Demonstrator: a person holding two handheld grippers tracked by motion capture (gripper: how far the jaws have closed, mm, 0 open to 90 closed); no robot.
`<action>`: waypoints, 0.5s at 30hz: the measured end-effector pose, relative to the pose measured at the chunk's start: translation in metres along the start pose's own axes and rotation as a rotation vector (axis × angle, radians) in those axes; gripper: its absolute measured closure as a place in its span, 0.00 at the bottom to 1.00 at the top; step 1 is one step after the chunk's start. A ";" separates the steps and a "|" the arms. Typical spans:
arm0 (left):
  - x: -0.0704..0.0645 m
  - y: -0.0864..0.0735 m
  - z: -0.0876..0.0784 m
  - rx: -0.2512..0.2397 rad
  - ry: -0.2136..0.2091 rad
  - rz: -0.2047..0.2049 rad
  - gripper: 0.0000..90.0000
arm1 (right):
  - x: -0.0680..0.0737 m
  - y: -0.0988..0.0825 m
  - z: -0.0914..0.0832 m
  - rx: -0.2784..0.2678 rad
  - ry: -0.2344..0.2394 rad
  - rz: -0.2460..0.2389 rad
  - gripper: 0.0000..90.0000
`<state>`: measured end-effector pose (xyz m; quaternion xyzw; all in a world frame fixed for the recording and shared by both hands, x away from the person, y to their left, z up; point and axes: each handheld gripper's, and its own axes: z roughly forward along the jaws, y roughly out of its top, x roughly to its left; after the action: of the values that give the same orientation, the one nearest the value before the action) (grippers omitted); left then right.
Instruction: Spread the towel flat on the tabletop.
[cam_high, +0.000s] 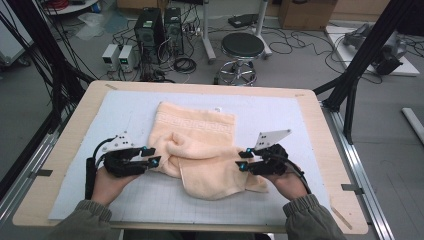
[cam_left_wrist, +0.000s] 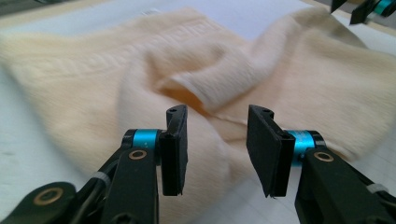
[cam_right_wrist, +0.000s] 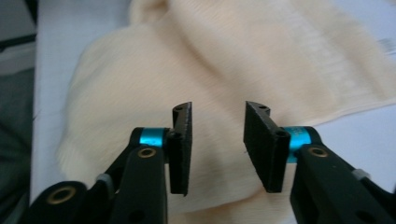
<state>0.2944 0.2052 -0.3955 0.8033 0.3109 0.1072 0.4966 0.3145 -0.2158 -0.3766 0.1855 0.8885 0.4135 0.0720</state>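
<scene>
A person is working a peach-coloured towel on a white mat that is covering the worktop. The towel is lying near the middle of the mat, between the two hands.

The left hand-held gripper is sitting at the towel's left edge, and the right hand-held gripper is sitting at its right edge, both pointing inward toward each other. In the left gripper view, the left hand-held gripper is standing partly open with a clear gap between its pads, nothing pinched, the towel lying just beyond them. In the right gripper view, the right hand-held gripper is likewise standing partly open over the towel, gripping nothing.

Judging from how the cloth is lying, the folding is only partly done. The far part is lying flat, its patterned band running left to right along the far edge. The near part is bunched into a loose, twisted heap, with one flap hanging toward the near edge of the mat. It looks as though the fold is still needing to be squared up and smoothed, and further folds are probably remaining.

The towel's long axis is running roughly from far left to near right, the flat end pointing away from the person and the rumpled end pointing toward the right hand.
</scene>
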 end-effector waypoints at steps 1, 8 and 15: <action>-0.004 -0.003 0.006 0.014 -0.012 0.005 0.65 | 0.002 -0.002 0.003 0.010 0.006 -0.011 0.66; -0.028 0.001 0.056 0.073 -0.115 0.066 0.59 | 0.004 -0.018 0.038 0.080 0.054 0.023 0.64; -0.036 0.000 0.092 0.132 -0.103 0.068 0.66 | 0.006 -0.014 0.057 0.082 0.087 0.003 0.89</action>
<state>0.3105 0.1158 -0.4346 0.8489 0.2637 0.0618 0.4539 0.3217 -0.1812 -0.4238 0.1715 0.9066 0.3847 0.0249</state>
